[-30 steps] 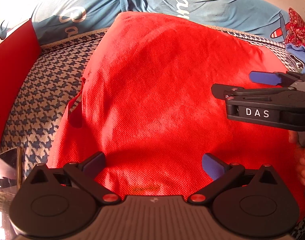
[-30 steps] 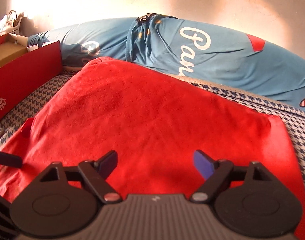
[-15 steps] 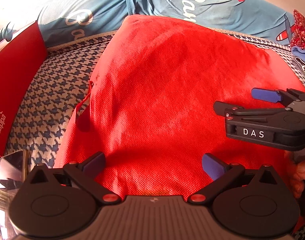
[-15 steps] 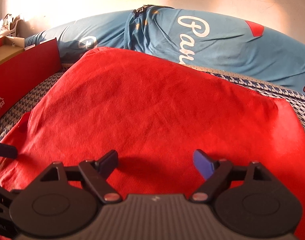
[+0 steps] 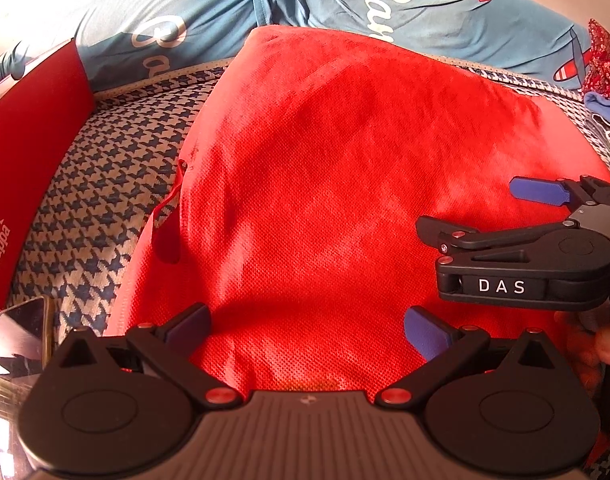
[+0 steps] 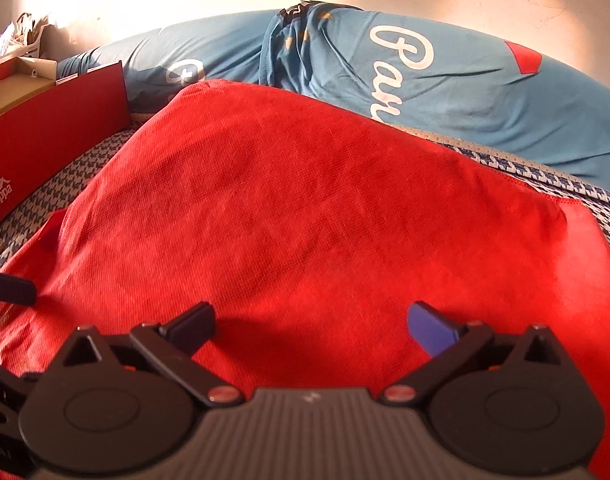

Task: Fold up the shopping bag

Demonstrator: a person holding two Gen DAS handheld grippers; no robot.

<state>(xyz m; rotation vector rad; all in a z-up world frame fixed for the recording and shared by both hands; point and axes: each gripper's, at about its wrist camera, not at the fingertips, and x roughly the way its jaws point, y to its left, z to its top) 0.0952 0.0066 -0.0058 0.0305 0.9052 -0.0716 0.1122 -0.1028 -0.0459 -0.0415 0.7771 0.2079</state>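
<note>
1. Houndstooth-patterned blue-and-white bedding (image 5: 101,216) carries our red non-woven fabric shopping bag (image 5: 325,184), spread flat.
2. Our right gripper (image 6: 311,322) has just been opening its jaws; nothing sits between them.
3. Our left gripper (image 5: 307,322) gapes wide, empty.
4. We judge the bag released, next fold pending.

A blue-and-white houndstooth bed cover (image 5: 105,216) spreads across the bed. Along its far edge lies a light blue pillow (image 6: 445,80) with white script lettering and a red patch. At the left stands a red Kappa box (image 6: 53,136), its lid open. A shiny phone (image 5: 21,344) lies near the left corner. Crumpled red patterned and blue cloths (image 5: 605,80) sit at the far right.
</note>
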